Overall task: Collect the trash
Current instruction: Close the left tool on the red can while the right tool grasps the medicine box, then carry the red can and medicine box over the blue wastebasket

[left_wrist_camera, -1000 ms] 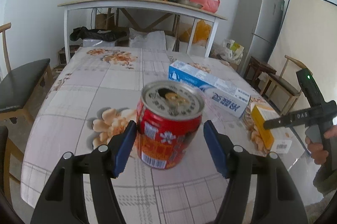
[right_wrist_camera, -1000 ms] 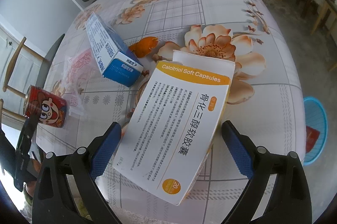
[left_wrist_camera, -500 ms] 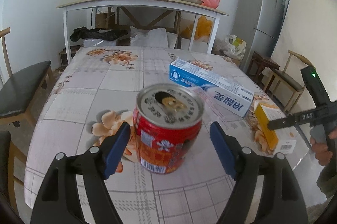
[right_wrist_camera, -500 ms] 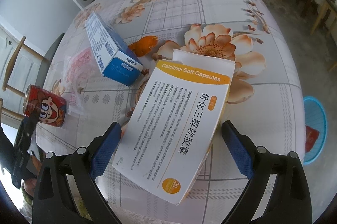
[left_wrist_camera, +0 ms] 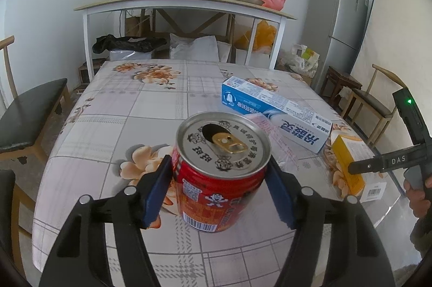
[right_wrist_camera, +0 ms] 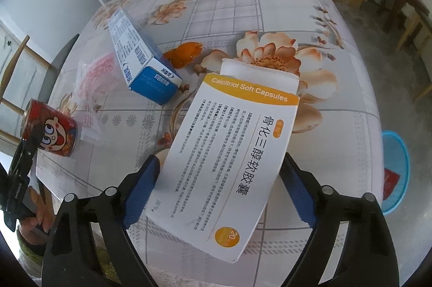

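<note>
A red drink can (left_wrist_camera: 216, 195), opened at the top, stands upright near the table's front edge. My left gripper (left_wrist_camera: 218, 161) has its jaws closing, and both blue pads lie against the can's sides. A white and orange capsule box (right_wrist_camera: 229, 152) lies flat on the tablecloth, also visible as a yellow box (left_wrist_camera: 347, 165) at the right. My right gripper (right_wrist_camera: 219, 157) points steeply down over it. Its jaws are closing with the box between them, and a gap remains at the right pad. The can (right_wrist_camera: 51, 130) also shows at the far left of the right wrist view.
A blue toothpaste box (left_wrist_camera: 272, 114), a crumpled clear wrapper with pink print (right_wrist_camera: 91, 81) and an orange peel (right_wrist_camera: 183, 53) lie on the flowered table (left_wrist_camera: 108, 124). A blue bin (right_wrist_camera: 397, 173) stands on the floor to the right. Chairs (left_wrist_camera: 27, 114) flank the table.
The left jaws widened around the can, then came in against its sides. The right jaws have narrowed toward the capsule box. Neither the can nor the box has shifted.
</note>
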Motion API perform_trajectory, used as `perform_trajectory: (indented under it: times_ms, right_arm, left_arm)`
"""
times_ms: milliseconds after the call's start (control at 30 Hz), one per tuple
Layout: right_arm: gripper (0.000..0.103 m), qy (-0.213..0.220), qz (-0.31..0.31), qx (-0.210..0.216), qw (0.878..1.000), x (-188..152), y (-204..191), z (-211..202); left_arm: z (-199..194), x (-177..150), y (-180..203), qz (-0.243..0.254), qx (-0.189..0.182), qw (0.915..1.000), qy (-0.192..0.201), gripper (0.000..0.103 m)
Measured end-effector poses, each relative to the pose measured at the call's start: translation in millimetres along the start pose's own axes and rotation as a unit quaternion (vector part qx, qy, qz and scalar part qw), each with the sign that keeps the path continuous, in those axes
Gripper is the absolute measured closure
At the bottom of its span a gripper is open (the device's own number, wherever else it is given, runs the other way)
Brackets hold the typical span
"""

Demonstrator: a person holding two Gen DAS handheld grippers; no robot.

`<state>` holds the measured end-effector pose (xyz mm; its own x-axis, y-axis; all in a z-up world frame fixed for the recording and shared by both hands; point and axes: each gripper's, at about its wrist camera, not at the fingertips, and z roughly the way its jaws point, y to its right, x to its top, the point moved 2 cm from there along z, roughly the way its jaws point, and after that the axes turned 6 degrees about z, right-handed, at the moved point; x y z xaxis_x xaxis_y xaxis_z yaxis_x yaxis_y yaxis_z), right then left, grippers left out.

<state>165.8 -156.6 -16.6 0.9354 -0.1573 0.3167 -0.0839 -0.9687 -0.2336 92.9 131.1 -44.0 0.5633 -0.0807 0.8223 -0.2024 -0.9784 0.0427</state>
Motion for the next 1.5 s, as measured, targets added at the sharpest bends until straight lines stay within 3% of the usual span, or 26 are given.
perform_trajectory:
  times_ms: [300, 833, 1500]
  right_arm:
    - [0.025, -0.001, 0.018, 0.013, 1.000, 1, 6, -5]
    - [0.026, 0.012, 0.053, 0.052, 0.997, 4, 16, -23]
    - [0.026, 0.068, 0.081, 0.098, 0.990, 5, 32, -71]
  left_arm:
    - [-24, 2, -2, -0.002, -0.005, 0.9998, 0.020, 0.037]
    - [-80, 35, 5, 0.003, -0.031, 0.9949, 0.096, 0.037]
    - [-93, 73, 47, 0.040, -0.077, 0.9864, 0.139, 0.037]
